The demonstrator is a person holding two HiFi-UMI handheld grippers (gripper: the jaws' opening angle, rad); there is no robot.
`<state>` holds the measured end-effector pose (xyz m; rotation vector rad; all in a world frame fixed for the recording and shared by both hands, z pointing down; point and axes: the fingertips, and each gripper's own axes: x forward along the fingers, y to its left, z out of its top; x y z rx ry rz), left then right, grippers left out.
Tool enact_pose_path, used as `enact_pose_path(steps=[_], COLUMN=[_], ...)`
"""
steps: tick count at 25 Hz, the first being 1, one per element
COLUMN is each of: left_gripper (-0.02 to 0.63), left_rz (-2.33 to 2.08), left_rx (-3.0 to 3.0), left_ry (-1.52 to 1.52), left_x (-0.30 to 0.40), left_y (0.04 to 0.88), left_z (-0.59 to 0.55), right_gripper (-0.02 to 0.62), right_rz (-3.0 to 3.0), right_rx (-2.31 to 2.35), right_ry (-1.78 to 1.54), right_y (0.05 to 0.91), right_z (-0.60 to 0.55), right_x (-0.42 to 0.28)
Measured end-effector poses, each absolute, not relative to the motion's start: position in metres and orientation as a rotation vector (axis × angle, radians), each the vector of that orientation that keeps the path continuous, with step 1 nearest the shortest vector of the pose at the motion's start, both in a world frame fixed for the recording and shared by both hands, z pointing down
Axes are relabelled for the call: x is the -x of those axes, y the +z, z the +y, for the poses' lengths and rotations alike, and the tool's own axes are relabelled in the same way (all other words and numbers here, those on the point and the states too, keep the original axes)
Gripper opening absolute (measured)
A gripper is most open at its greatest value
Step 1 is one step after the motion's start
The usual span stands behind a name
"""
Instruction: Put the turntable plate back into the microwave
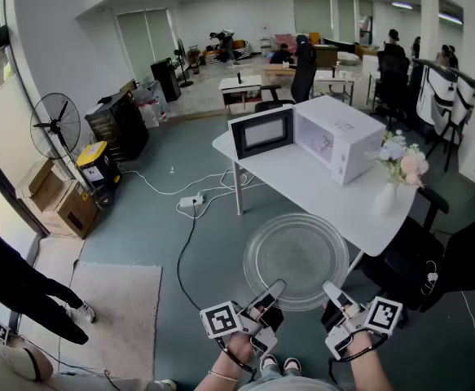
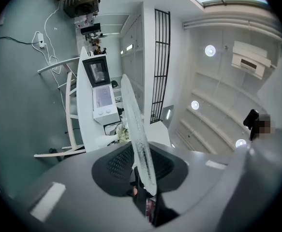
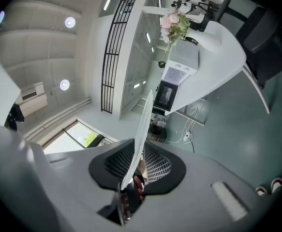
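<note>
A clear glass turntable plate (image 1: 300, 259) hangs level in the air between me and the white table (image 1: 302, 187), held by its near rim. My left gripper (image 1: 274, 289) is shut on the rim's left side, and my right gripper (image 1: 332, 290) is shut on its right side. In the left gripper view the plate (image 2: 137, 134) runs edge-on between the jaws. It shows the same way, edge-on, in the right gripper view, the plate (image 3: 141, 141) pinched at its rim. The white microwave (image 1: 335, 137) stands on the table with its door (image 1: 261, 133) swung open to the left.
A vase of flowers (image 1: 398, 169) stands at the table's right end. A power strip and cables (image 1: 192, 200) lie on the floor left of the table. A dark chair (image 1: 416, 251) sits to the right. A person's leg (image 1: 25, 287) is at far left, near cardboard boxes (image 1: 62, 202).
</note>
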<state>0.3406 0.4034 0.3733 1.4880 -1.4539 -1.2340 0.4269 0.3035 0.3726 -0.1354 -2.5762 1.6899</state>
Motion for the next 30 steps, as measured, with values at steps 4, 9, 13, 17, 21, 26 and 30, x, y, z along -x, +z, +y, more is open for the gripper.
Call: enact_pose_path(steps=[4,9,13,17,21,26,30], left_gripper=[0.051,0.051,0.052,0.052,0.052,0.054,0.054], left_rz=[-1.429,-1.428,-1.419,-1.401,-1.391,-1.385,-1.39], left_rx=[-1.474,-1.474,-1.473,-1.469,-1.484,-1.489,-1.482], left_ry=[-1.259,-1.253,-1.258,-1.273,-1.278,-1.257,-1.256], left_x=[-0.339,-0.331,-0.321,-0.311,-0.298,-0.287,-0.276], left_y=[0.373,0.375,0.377,0.378,0.38,0.384,0.389], left_z=[0.407,0.41,0.412,0.413,0.417,0.42,0.418], right_gripper=[0.066,0.066,0.069,0.069,0.069,0.069,0.069], right_rz=[-2.584,-2.583,-2.596,-2.604,-2.612,-2.589,-2.578], right_rx=[0.131,0.1,0.103,0.102,0.098,0.071,0.078], right_ry=[1.673,1.653,1.655,1.631,1.646,1.669,1.677], right_y=[0.374,0.375,0.374,0.374,0.374,0.384,0.389], right_z=[0.307,0.309,0.312,0.314,0.319,0.323,0.32], right_x=[-0.423,-0.418,-0.409,-0.398,-0.386,-0.377,-0.365])
